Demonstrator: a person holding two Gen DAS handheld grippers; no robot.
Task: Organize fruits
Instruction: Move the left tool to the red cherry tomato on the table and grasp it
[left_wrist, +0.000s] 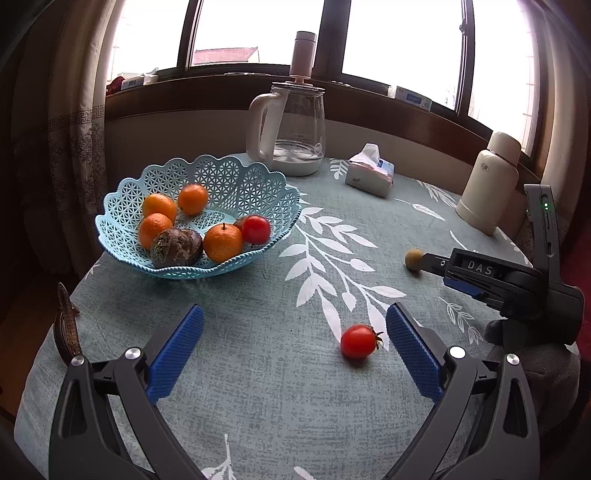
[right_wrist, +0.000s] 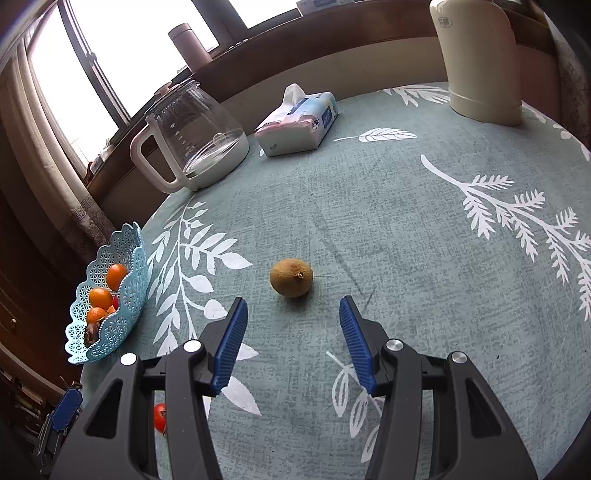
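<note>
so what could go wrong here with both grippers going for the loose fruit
1. The tomato is round and sits off-centre, close to one finger of the open left gripper; a nudge could roll it away.
2. The small brown fruit lies ahead of the open right gripper, not yet between its fingers; pushing forward may shove it along the cloth.
3. The basket is already fairly full, so dropped fruit might knock others about.

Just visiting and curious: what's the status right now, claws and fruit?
Left claw open, cherry tomato just ahead. Right claw open, facing small brown fruit. Blue basket holds oranges; path clear.
</note>
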